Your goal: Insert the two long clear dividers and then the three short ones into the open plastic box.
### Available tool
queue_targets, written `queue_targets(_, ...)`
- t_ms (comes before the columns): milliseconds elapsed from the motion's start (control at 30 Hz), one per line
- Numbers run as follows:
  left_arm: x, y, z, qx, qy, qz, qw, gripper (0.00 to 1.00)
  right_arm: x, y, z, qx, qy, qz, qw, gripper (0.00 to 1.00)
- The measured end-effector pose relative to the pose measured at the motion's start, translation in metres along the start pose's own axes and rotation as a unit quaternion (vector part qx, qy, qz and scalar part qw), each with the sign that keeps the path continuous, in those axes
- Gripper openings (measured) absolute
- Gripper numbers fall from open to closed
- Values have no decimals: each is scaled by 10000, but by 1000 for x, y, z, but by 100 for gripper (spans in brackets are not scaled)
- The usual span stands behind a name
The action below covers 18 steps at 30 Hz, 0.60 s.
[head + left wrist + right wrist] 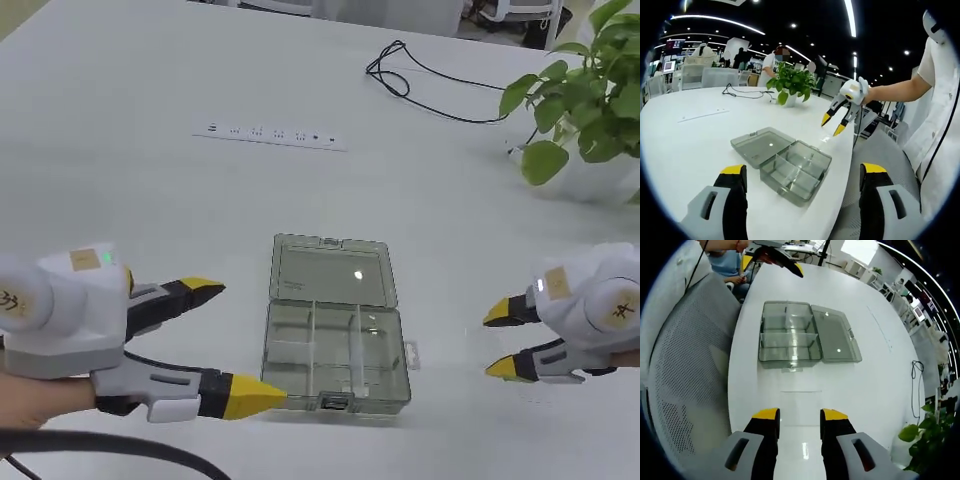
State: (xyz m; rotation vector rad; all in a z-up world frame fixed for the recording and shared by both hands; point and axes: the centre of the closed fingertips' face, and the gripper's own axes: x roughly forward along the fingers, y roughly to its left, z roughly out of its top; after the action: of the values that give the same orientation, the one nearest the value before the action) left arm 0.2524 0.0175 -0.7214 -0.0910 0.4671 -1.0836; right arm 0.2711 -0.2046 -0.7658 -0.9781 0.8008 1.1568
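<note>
Left gripper (232,343) wide and empty, right gripper (497,342) narrower, empty, open plastic box (300,386) between them

Head view: set high above the near edge of the worktop (150,200), facing forward and down. The plastic box (335,330) sits low at centre, moderately near.

Left gripper view: set low, close over the worktop, facing along the left tongs (802,169) across the box towards the potted plant (792,85) and the right tongs (830,129).

Right gripper view: set higher, tilted down, facing across the box from the opposite side.

All three views share the box and the plant. Head and left gripper views share the power strip (270,134).
</note>
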Motion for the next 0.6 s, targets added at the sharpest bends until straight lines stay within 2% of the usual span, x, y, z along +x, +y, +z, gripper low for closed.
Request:
queue_targets(133,4,-3,11,-62,-64,-31,10000,91,-12,-1,20,-48,-137,-136,9998,33)
queue_targets(200,8,-6,18,-249,-156,-78,9995,89,-18,0,30,-71,-203,-204,9996,33)
queue_targets(267,11,-9,22,-384,-160,-123,9991,85,-21,1,39,-65,-264,-227,9994,33)
queue_targets(300,14,-11,25,-557,-142,-129,9983,83,-24,2,45,-71,-305,-256,9992,33)
queue_targets(400,20,-19,35,-825,-293,-286,9957,78,-29,4,57,-109,-381,-307,9987,33)
queue_targets(500,27,-27,43,-1286,-340,-418,9902,73,-34,7,72,-150,-476,-350,9981,33)
queue_targets(600,34,-33,46,-1440,-339,-519,9876,68,-38,10,84,-192,-548,-385,9976,33)
